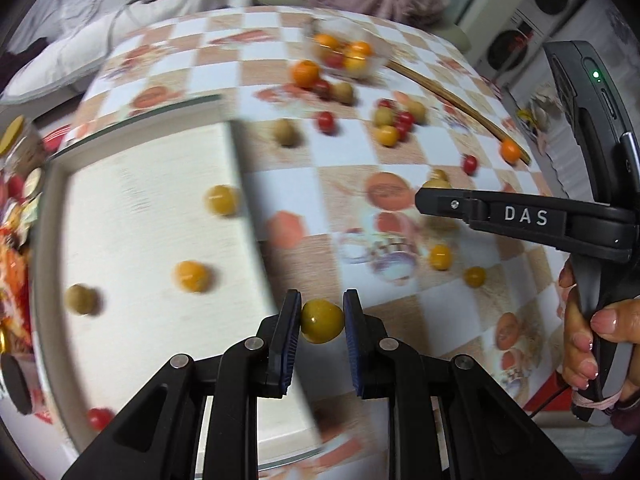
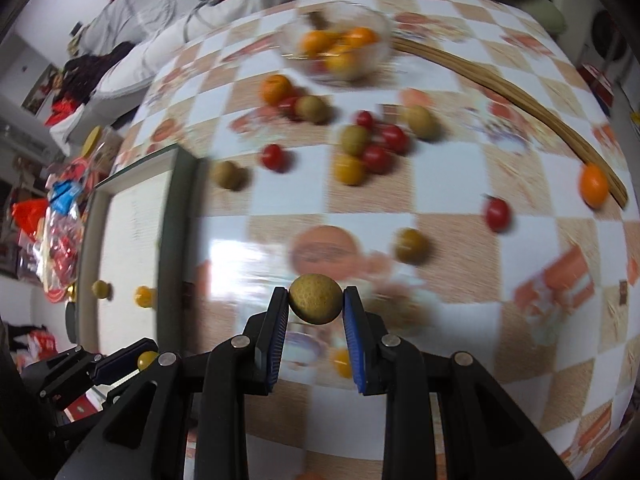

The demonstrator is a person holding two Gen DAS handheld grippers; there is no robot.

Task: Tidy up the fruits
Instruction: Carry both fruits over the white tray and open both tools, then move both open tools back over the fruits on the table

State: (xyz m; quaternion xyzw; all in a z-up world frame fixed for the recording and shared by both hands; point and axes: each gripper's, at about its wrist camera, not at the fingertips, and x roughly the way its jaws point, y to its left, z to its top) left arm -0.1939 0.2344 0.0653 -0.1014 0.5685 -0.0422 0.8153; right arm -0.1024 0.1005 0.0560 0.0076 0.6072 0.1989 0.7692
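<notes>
My left gripper (image 1: 322, 320) is shut on a smooth yellow-green fruit (image 1: 322, 321), held above the edge of a white tray (image 1: 132, 208). The tray holds a few small yellow, tan and red fruits. My right gripper (image 2: 316, 300) is shut on a rough tan round fruit (image 2: 316, 299) over the checkered tablecloth (image 2: 460, 184). The right gripper's finger also reaches in from the right of the left wrist view, its tip (image 1: 434, 200) clamping a tan fruit. Red, yellow, tan and orange fruits lie scattered on the cloth. A clear bowl (image 2: 340, 46) at the back holds orange fruits.
A wooden strip (image 2: 520, 100) curves along the table's far right side. Snack packets and a jar (image 2: 60, 216) crowd the area left of the tray. Bedding and clothes lie beyond the table. A person's hand (image 1: 592, 336) grips the right tool's handle.
</notes>
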